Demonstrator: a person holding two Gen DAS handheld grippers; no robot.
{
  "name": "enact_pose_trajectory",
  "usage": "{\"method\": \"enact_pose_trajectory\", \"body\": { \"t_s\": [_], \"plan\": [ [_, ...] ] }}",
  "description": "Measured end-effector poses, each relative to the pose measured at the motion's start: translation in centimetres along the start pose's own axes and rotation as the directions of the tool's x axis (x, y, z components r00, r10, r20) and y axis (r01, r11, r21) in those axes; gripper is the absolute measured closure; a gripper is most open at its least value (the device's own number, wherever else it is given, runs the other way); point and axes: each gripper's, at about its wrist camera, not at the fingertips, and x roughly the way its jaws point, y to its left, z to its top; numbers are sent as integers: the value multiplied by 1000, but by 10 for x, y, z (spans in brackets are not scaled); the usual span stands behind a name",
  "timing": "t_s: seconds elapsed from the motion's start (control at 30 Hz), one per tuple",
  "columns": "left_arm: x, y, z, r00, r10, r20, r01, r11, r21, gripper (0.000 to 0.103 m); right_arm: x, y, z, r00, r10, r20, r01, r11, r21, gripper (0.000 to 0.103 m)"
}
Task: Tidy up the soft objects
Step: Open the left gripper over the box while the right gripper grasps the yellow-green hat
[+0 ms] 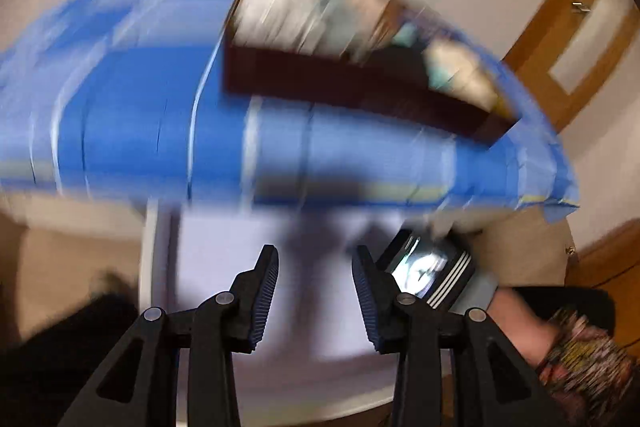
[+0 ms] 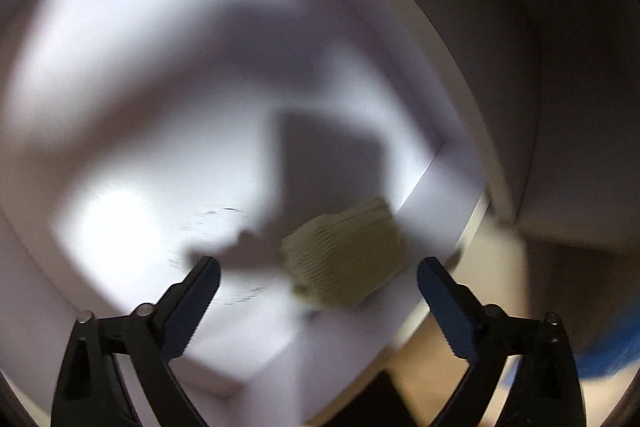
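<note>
Two wide-spread jaws of the right gripper (image 2: 318,277) grasp nothing; a pale ribbed cloth (image 2: 346,253) lies just ahead between them, inside a white bin (image 2: 120,67). The left gripper (image 1: 315,267), slightly parted and empty, hovers farther off, facing the brown box (image 1: 352,87) of soft things.

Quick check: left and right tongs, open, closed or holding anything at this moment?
Left tongs: open, nothing between them.
Right tongs: wide open, holding nothing; the yellowish knit cloth lies loose beyond them.
</note>
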Motion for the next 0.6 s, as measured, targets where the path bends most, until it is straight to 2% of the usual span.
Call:
{"method": "enact_pose_trajectory", "body": {
  "t_s": [0.1, 0.17, 0.23, 0.37, 0.47, 0.57, 0.6],
  "plan": [
    [32, 20, -20, 996, 15, -90, -19, 999, -47, 65, 14, 4, 4, 999, -20, -35, 17, 996, -89, 0],
    [51, 30, -28, 987, 31, -158, -44, 996, -80, 65, 21, 7, 4, 998, -10, -59, 4, 994, -109, 0],
    [62, 39, -32, 980, 13, -197, -38, 992, -124, 65, 25, 6, 4, 997, 2, -76, -12, 992, -129, 0],
    [68, 45, -32, 980, 19, -198, -51, 986, -158, 65, 35, 7, 4, 995, -33, -94, 16, 984, -176, 0],
    [69, 49, -33, 981, 16, -196, -51, 983, -174, 65, 40, 5, 3, 995, -19, -101, 1, 984, -180, 0],
    [70, 51, -36, 980, 26, -198, -62, 981, -182, 65, 38, -4, 5, 994, 33, -105, -45, 993, -109, 8],
    [71, 51, -36, 980, 27, -199, -65, 981, -185, 65, 36, -5, 5, 994, 43, -103, -53, 994, -94, 14]
  ]
}}
